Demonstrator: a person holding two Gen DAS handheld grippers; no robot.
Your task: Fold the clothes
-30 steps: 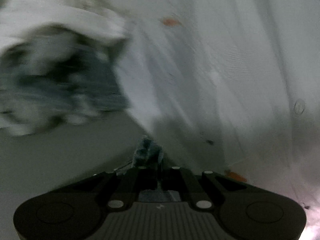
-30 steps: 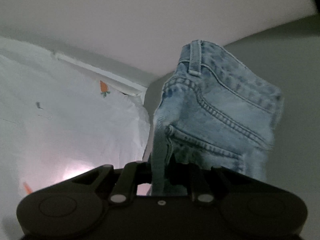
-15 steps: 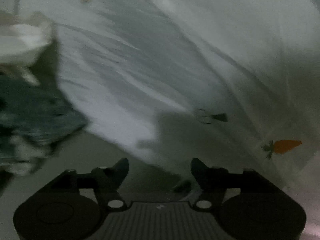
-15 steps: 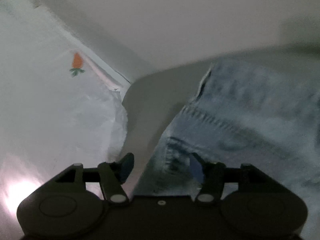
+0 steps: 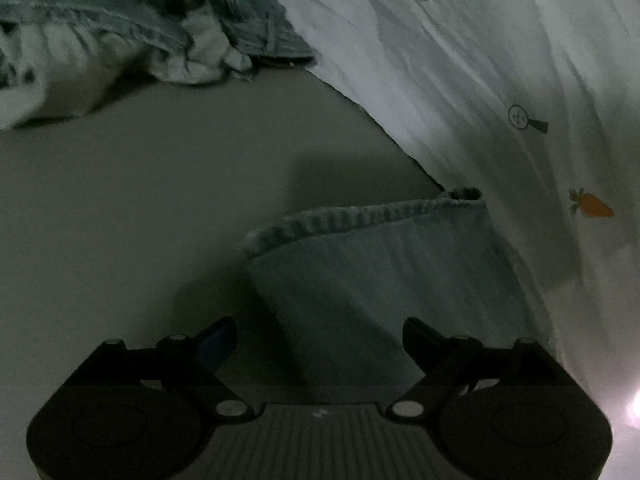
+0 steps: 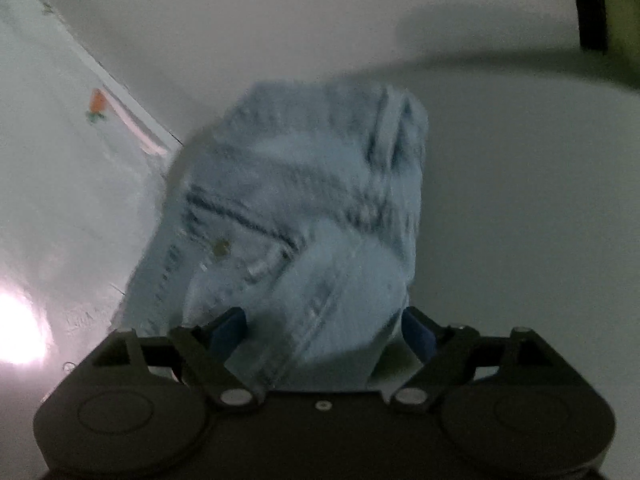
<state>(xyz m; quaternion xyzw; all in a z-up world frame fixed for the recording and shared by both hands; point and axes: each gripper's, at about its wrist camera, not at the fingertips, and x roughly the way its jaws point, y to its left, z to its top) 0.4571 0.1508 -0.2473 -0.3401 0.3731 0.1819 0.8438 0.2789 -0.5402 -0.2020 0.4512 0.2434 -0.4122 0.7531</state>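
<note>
Both the left gripper [image 5: 320, 340] and right gripper [image 6: 324, 328] are spreading wide, having just let go of the jeans [image 6: 304, 208], which now lie dropped on the desk [image 5: 140, 200], ready for folding.

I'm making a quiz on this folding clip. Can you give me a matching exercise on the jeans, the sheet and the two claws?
Things:
1. jeans
2. printed sheet
3. left claw
4. pile of clothes

Descriptions:
A. white, with a small carrot
B. light blue denim
C. crumpled at the far left of the left wrist view
D. jaws opening over a hemmed denim edge

Pairs: 1-B, 2-A, 3-D, 4-C
</note>
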